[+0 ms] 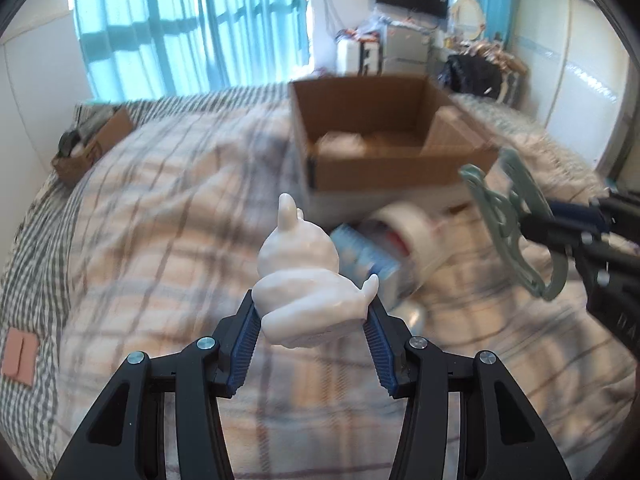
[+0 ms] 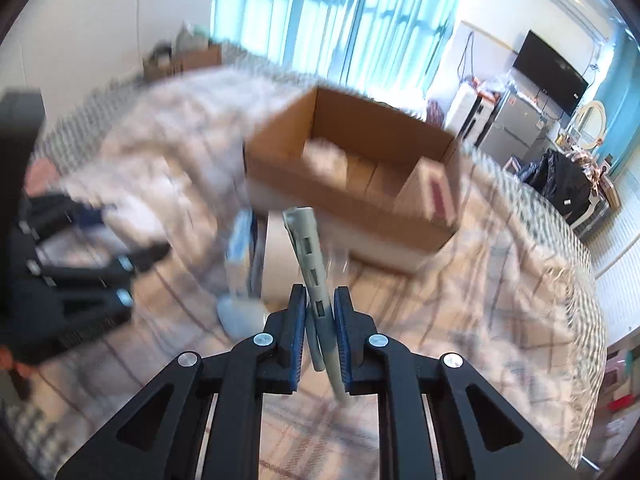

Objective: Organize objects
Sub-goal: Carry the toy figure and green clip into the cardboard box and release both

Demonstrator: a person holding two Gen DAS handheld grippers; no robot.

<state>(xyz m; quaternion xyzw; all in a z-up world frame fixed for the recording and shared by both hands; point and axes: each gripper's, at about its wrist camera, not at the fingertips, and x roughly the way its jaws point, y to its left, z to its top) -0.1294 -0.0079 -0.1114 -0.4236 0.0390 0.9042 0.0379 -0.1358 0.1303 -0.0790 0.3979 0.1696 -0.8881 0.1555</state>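
In the left wrist view, the left gripper (image 1: 312, 312) has its jaws clamped on a white ceramic rabbit figurine (image 1: 304, 276), which sits between the blue pads with its ears pointing up and away from the camera. Beyond it, on the plaid bed cover (image 1: 160, 220), stands an open cardboard box (image 1: 384, 140) with blurred pale items inside. Just in front of the box lie a roll of clear tape (image 1: 404, 224) and a blue-and-white packet (image 1: 364, 256), the two touching or nearly so; blur hides which. At the right edge the right gripper (image 1: 532, 224) holds a grey-green plastic clip-like piece (image 1: 512, 228) above the bed. A smaller cardboard box (image 1: 92, 144) rests at the far left of the bed. In the right wrist view, the right gripper (image 2: 321, 308) has its jaws closed on the same grey-green piece (image 2: 308, 248), seen edge-on and tilted slightly left, rising toward the open box (image 2: 352, 168). The blue-and-white packet (image 2: 240, 244) lies left of it, heavily blurred. The left gripper (image 2: 132, 256) appears at the left edge, its load washed out by blur.
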